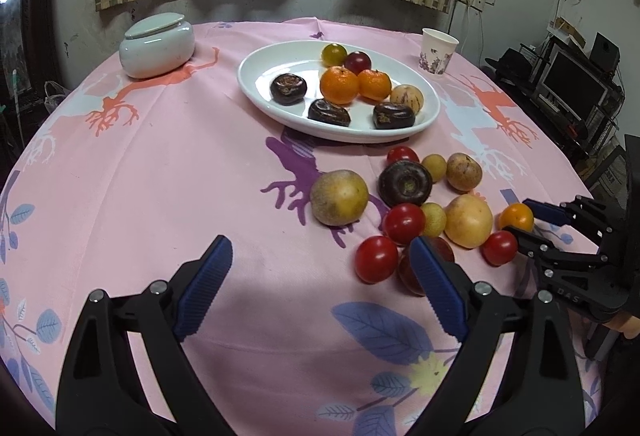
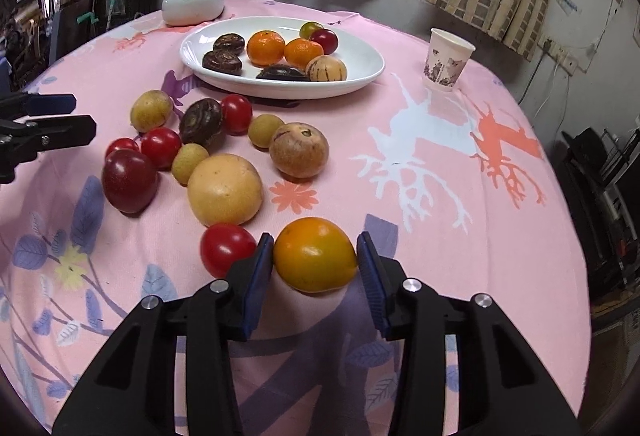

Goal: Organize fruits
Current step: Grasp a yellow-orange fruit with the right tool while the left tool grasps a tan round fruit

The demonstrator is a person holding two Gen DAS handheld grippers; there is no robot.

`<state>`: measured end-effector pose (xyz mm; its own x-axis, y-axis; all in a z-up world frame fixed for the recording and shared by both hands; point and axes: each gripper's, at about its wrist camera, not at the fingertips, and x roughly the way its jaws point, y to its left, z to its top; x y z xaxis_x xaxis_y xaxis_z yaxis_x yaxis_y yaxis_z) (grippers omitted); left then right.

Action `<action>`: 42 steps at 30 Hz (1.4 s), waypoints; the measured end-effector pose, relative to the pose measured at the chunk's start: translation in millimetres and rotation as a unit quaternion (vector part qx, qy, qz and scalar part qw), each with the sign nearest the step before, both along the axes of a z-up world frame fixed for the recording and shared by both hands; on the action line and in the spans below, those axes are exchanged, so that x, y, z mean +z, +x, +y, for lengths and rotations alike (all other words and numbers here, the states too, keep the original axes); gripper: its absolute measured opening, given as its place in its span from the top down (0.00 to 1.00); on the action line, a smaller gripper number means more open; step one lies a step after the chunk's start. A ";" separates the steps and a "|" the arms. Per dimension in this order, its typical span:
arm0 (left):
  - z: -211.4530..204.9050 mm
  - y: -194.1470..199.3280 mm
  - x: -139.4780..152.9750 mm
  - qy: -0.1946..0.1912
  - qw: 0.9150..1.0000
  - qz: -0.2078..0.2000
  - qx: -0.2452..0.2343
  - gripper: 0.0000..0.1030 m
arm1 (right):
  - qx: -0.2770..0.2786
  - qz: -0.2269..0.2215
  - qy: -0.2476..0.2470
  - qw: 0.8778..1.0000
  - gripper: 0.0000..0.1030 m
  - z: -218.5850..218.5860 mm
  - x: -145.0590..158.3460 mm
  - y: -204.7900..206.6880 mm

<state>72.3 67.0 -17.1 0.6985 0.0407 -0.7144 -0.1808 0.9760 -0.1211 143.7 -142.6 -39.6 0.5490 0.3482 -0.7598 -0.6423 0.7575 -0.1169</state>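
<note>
Left view: my left claw (image 1: pixel 320 300) is hanging wide open over the pink cloth (image 1: pixel 160 175), with nothing between its blue pads. A dark plum (image 1: pixel 408 274) is sitting just behind its right pad. The loose fruit is lying at two o'clock from it, and the white plate (image 1: pixel 280 63), holding oranges, dark nuts and small fruit, is sitting at twelve o'clock. At three o'clock my right claw (image 1: pixel 516 220) is closing around an orange tomato (image 1: pixel 516 216).

Right view: my right claw (image 2: pixel 316 260) is gripping the orange tomato (image 2: pixel 314 254), both pads pressing its sides, with it resting on the cloth. A red tomato (image 2: pixel 226 248) is touching the left pad's outer side. The plate (image 2: pixel 368 63) is sitting at twelve o'clock, the paper cup (image 2: pixel 448 59) at one o'clock.
</note>
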 end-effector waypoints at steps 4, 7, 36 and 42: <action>8.4 2.1 -1.0 -0.003 1.000 0.005 0.013 0.11 | 0.003 -0.002 0.016 1.000 0.58 -0.7 9.0 -5.2; 12.2 6.8 3.7 0.008 1.000 0.017 0.021 0.11 | 0.009 -0.007 0.032 0.999 0.58 -1.3 18.0 -11.4; 2.8 71.9 -33.2 0.015 0.999 0.049 -0.010 0.37 | 0.027 0.011 0.039 0.999 0.58 0.3 19.1 -12.7; -3.8 73.1 -31.4 0.019 0.998 0.039 -0.037 0.60 | 0.027 0.010 0.038 0.999 0.58 0.5 19.2 -13.0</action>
<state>145.4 63.2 -48.5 0.6426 0.0198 -0.7660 -0.1165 0.9906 -0.0721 130.8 -142.2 -20.4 0.5128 0.4332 -0.7412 -0.6834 0.7285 -0.0471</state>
